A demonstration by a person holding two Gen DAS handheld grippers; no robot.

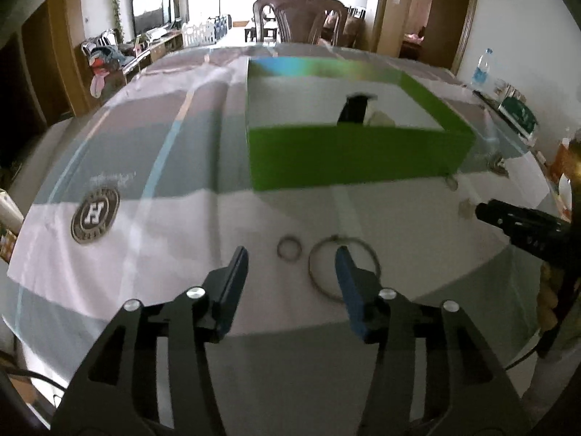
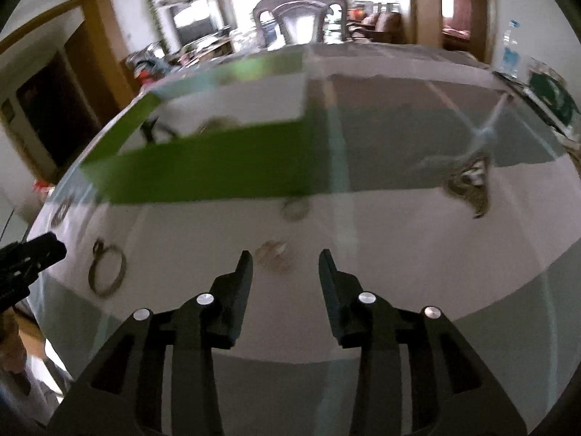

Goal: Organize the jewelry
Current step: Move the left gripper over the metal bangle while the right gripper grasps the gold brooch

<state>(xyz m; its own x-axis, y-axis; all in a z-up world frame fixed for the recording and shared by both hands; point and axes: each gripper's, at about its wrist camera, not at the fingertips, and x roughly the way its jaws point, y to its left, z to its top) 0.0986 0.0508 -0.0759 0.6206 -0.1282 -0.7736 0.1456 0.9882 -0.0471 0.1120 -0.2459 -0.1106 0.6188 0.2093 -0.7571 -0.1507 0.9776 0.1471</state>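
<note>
Now both tools are hanging part-open and empty over the worktop.
Left tool (image 1: 292,258) is framing a small ring (image 1: 289,249) beside a large hoop (image 1: 316,272); right tool (image 2: 285,261) is nearing a pale trinket (image 2: 272,252), green box (image 1: 356,156) lying toward the far edge.

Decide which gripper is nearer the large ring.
Left. The left gripper hovers with one finger over the large ring; the right gripper is well off to its side.

Green box (image 2: 203,170) and pale trinket (image 2: 272,252) motion-blurred; large ring (image 1: 343,269) partly hidden.
</note>
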